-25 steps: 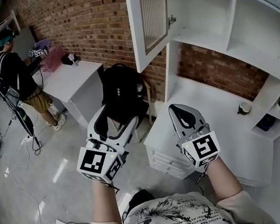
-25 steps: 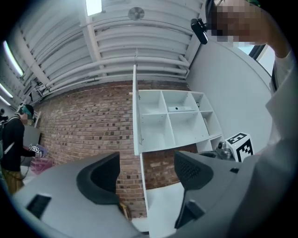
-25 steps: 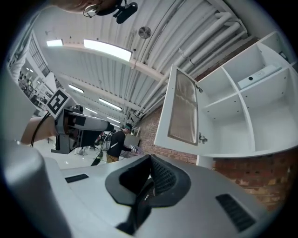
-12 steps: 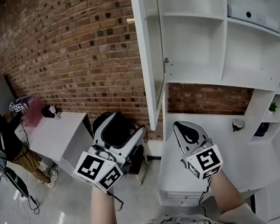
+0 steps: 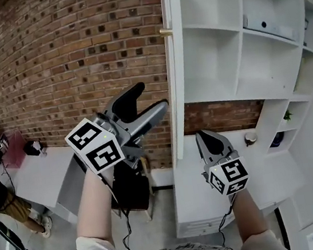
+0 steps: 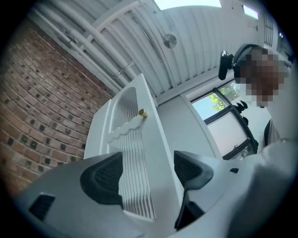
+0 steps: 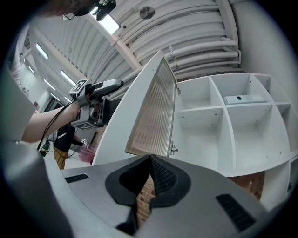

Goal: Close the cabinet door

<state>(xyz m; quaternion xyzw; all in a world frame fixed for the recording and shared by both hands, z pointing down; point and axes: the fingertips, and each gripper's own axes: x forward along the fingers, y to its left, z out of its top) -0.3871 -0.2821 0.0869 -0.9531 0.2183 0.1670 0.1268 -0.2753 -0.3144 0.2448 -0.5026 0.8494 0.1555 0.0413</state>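
The white cabinet door (image 5: 169, 67) stands open, edge-on to me in the head view, with a small brass knob (image 5: 165, 32) on it. My left gripper (image 5: 151, 98) is raised beside the door's free edge, open, its tips just short of the edge. In the left gripper view the door's ribbed glass panel (image 6: 135, 158) and knob (image 6: 143, 113) show between the spread fingers of the left gripper (image 6: 146, 172). My right gripper (image 5: 200, 135) hangs lower, over the desk, shut and empty. From the right gripper (image 7: 150, 179) view the door (image 7: 153, 116) swings out from the open shelves (image 7: 223, 121).
A white desk (image 5: 268, 178) runs under the shelves, with a small cup (image 5: 251, 137) on it. A flat white box (image 5: 266, 24) lies on an upper shelf. Below the left arm stands a black chair (image 5: 132, 191). A white table (image 5: 37, 179) lines the brick wall (image 5: 66, 59).
My left gripper has risen from waist height to the door's free edge, still open. My view has tilted upward. The right gripper stayed low and shut.
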